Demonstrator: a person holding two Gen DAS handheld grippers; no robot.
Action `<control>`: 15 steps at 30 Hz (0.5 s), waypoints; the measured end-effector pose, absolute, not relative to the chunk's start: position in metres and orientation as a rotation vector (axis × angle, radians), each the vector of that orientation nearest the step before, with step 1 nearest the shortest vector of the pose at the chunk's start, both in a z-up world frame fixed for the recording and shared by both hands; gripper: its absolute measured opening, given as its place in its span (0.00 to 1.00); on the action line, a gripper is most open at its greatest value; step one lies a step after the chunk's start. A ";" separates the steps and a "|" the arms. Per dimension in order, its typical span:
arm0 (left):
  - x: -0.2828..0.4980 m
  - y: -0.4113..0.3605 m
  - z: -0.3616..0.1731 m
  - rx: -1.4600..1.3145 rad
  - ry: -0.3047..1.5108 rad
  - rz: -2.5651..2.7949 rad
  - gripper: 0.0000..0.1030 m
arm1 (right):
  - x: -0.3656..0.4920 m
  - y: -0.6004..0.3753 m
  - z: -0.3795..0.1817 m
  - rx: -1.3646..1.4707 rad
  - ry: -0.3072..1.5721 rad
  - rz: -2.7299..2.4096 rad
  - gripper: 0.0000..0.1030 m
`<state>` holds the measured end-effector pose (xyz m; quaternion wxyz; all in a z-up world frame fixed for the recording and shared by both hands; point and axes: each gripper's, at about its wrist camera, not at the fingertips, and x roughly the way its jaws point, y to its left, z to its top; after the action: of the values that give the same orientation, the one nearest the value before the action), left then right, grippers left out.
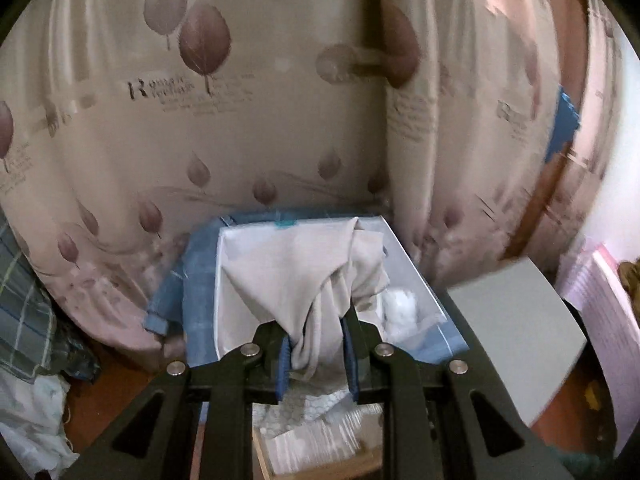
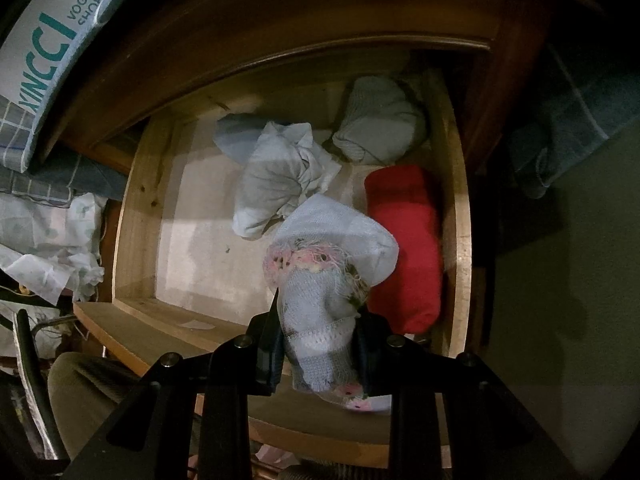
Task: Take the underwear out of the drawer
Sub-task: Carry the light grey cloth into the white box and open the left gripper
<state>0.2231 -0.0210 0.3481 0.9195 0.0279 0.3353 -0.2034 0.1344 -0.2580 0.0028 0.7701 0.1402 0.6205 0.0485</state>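
Note:
In the left wrist view my left gripper (image 1: 318, 344) is shut on a beige underwear piece (image 1: 304, 276), which bunches between the blue pads and drapes over a white and blue box (image 1: 236, 252). In the right wrist view my right gripper (image 2: 320, 332) is shut on a pale blue knitted underwear piece with pink trim (image 2: 320, 304), held above the open wooden drawer (image 2: 132, 216). Inside the drawer lie a red garment (image 2: 404, 240), a grey folded one (image 2: 380, 124) and a pale blue-white crumpled one (image 2: 276, 172). The drawer's left half shows bare bottom.
A leaf-patterned curtain (image 1: 200, 120) hangs behind the box. A grey panel (image 1: 516, 320) stands at the right and plaid cloth (image 1: 24, 300) at the left. A shoe box (image 2: 52, 36) and crumpled white cloth (image 2: 52, 232) lie left of the drawer.

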 end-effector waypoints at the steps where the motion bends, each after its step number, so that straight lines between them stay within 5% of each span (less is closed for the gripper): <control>1: 0.233 -0.024 0.350 0.061 0.687 -0.410 0.21 | 0.134 -0.258 0.003 0.305 1.346 0.106 0.25; 15: 0.337 -0.051 0.284 0.110 0.784 -0.275 0.21 | 0.136 -0.257 0.004 0.319 1.349 0.123 0.25</control>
<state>0.3365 -0.0515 0.2836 0.9135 0.0536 0.3807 -0.1334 0.1356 -0.2566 0.0038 0.7674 0.1469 0.6215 0.0567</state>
